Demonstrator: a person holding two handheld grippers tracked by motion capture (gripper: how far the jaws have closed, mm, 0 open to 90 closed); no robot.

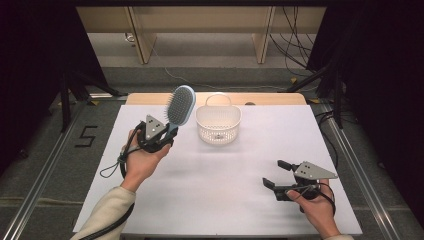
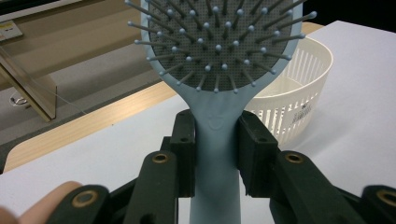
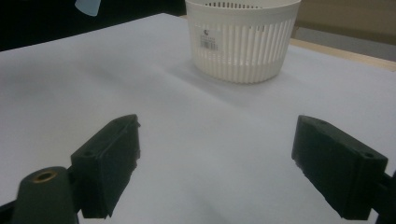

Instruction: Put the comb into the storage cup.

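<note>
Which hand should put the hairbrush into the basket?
Left, probably. The left claw already grips the blue hairbrush by its handle, just beside the white basket. The right claw is open, empty and farther from it.

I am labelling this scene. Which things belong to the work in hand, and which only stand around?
In the work: hairbrush, clamped in the left gripper; white basket beside it.

Standing around: right gripper, open, holding nothing; wooden bench legs; cables.

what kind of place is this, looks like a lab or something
Likely a lab or recording studio: a white-covered table on a metal-railed platform, black curtains at both sides, loose cables on the floor behind.
</note>
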